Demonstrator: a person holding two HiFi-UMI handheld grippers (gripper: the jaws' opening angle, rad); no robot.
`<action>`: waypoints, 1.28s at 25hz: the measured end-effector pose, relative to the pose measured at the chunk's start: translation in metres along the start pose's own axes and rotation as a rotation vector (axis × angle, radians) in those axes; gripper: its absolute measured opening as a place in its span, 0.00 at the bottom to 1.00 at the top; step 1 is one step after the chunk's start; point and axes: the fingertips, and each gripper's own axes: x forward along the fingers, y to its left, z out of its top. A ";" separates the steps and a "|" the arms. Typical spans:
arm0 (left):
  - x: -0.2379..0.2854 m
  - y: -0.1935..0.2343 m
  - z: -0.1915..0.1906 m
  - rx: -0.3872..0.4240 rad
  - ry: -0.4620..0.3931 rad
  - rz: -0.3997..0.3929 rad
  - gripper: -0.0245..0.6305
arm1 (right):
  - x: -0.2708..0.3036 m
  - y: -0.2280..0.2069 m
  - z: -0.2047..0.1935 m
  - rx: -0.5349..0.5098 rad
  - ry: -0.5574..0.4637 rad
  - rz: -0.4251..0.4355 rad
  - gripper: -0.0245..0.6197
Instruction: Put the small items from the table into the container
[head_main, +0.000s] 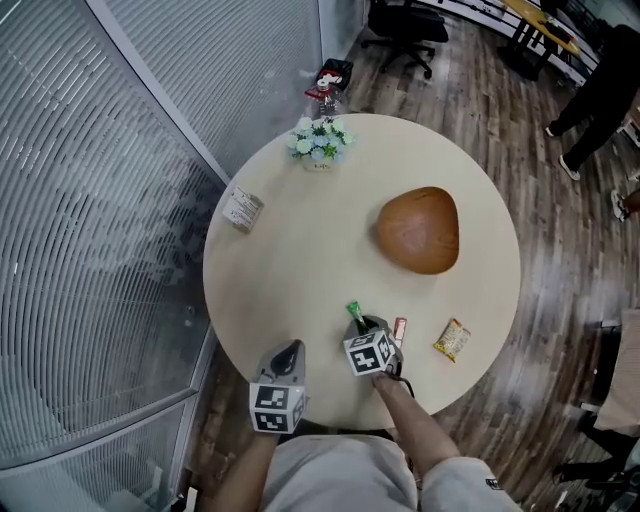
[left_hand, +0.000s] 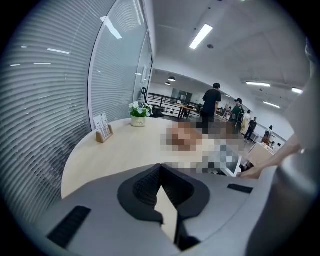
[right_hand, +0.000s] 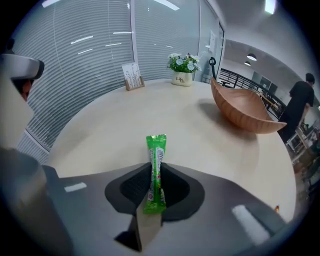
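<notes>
- We read the table (head_main: 300, 270) as a clock in the head view, with 6 o'clock nearest the person.
- The white flower pot (right_hand: 182, 78) at 11 o'clock reads "Life"; behind it, off the table, is a red, white and black toy figure (head_main: 328, 80).
- The card stand (head_main: 242, 210) at 10 o'clock carries print too small to read.
- The green sachet (right_hand: 156, 150) has white lettering we cannot make out. The right gripper (head_main: 362, 328) has its jaws clenched on the sachet's lower half at 6 o'clock.
- The left gripper (left_hand: 161, 172) at 7 o'clock has its jaws pressed together with nothing between them.
- The wooden bowl (head_main: 418, 230) sits at 2 o'clock, with bare table between it and the sachet.
- A small red-and-white packet (head_main: 400, 328) lies just beside the right gripper, and a yellow snack packet (head_main: 452, 340) at 4 o'clock.
- An office chair (head_main: 405, 25) and a person in black (head_main: 600, 90) are beyond the table.
</notes>
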 end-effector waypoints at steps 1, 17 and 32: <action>0.002 -0.001 0.001 0.001 -0.001 -0.002 0.05 | 0.000 0.000 -0.001 0.000 0.002 -0.001 0.12; 0.035 -0.033 0.030 0.008 -0.045 -0.064 0.05 | -0.111 -0.113 0.131 0.073 -0.390 -0.129 0.10; 0.038 -0.025 0.017 -0.006 -0.021 -0.031 0.05 | -0.044 -0.233 0.141 0.139 -0.182 -0.190 0.17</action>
